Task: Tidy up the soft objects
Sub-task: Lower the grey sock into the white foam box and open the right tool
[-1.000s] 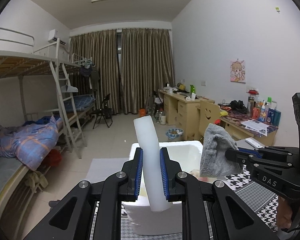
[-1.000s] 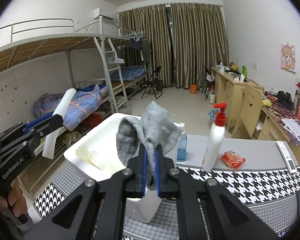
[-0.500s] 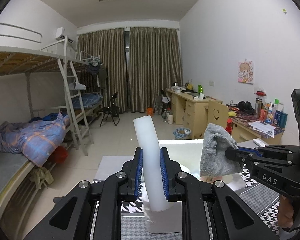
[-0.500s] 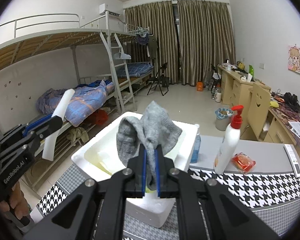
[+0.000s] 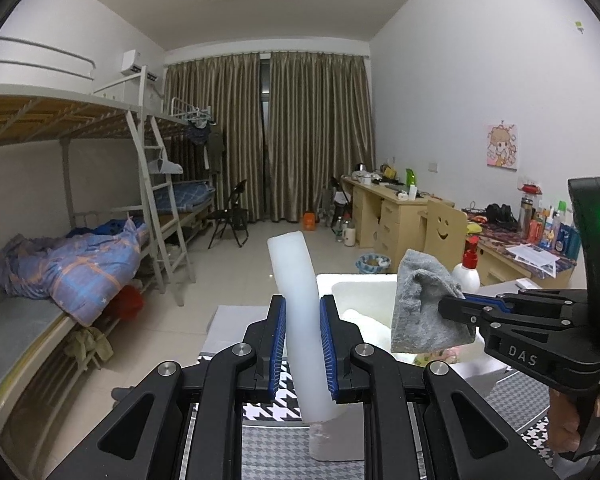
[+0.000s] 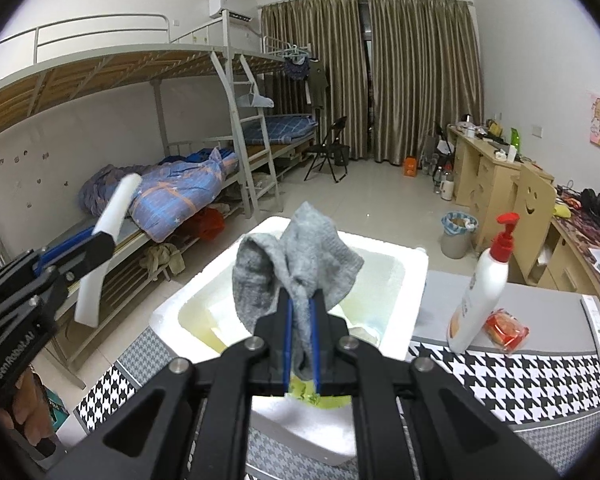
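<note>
My left gripper [image 5: 303,344] is shut on a white foam strip [image 5: 300,304] that stands nearly upright between its blue pads. From the right wrist view that strip [image 6: 108,248] slants at the far left in the left gripper [image 6: 96,240]. My right gripper [image 6: 302,344] is shut on a grey cloth [image 6: 296,256], which bunches up above the jaws. The cloth hangs over a white foam box [image 6: 416,276] on the table. In the left wrist view the cloth [image 5: 424,304] hangs from the right gripper [image 5: 452,308], with the box [image 5: 356,280] behind it.
A white pump bottle [image 6: 480,288] with a red top and a red packet [image 6: 506,328] stand right of the box on the houndstooth tablecloth [image 6: 520,376]. A remote [image 6: 598,328] lies at the far right. Bunk beds [image 6: 172,184] run along the left, desks [image 6: 488,172] on the right.
The right gripper has carried the grey cloth in over the box's opening. In the left wrist view the box has slid right behind the foam strip. Both grips are unchanged.
</note>
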{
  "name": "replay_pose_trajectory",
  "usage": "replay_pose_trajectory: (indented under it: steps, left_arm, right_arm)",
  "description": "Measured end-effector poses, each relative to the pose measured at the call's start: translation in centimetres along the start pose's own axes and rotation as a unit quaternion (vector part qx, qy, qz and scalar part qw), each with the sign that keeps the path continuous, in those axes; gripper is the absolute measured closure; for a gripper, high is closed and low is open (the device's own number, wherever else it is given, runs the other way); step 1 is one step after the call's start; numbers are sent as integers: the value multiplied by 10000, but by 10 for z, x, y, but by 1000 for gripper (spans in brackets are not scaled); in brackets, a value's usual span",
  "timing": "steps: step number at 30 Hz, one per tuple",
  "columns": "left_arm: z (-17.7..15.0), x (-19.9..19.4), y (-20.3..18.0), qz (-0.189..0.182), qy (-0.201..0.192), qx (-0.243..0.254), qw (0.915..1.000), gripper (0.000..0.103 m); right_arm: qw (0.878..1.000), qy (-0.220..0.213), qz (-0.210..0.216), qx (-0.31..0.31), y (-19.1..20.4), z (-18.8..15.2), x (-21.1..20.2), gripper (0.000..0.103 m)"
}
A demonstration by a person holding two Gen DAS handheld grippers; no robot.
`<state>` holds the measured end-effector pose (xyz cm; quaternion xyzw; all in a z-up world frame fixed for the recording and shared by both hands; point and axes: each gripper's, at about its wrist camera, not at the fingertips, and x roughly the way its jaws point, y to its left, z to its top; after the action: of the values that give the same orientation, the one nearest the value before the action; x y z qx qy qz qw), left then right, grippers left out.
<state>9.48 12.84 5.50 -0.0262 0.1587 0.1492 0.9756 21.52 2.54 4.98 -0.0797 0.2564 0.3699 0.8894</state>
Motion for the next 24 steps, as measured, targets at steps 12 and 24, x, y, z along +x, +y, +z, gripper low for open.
replay_pose_trajectory:
  steps: [12, 24]
  left_arm:
    - [-3, -2, 4, 116, 9, -96, 9999, 85]
    - [-3, 1, 1, 58, 41, -86, 9999, 85]
  right_arm:
    - [9998, 173, -81, -108, 2, -1, 14, 87]
    - [9999, -8, -59, -160, -1, -4, 2, 33]
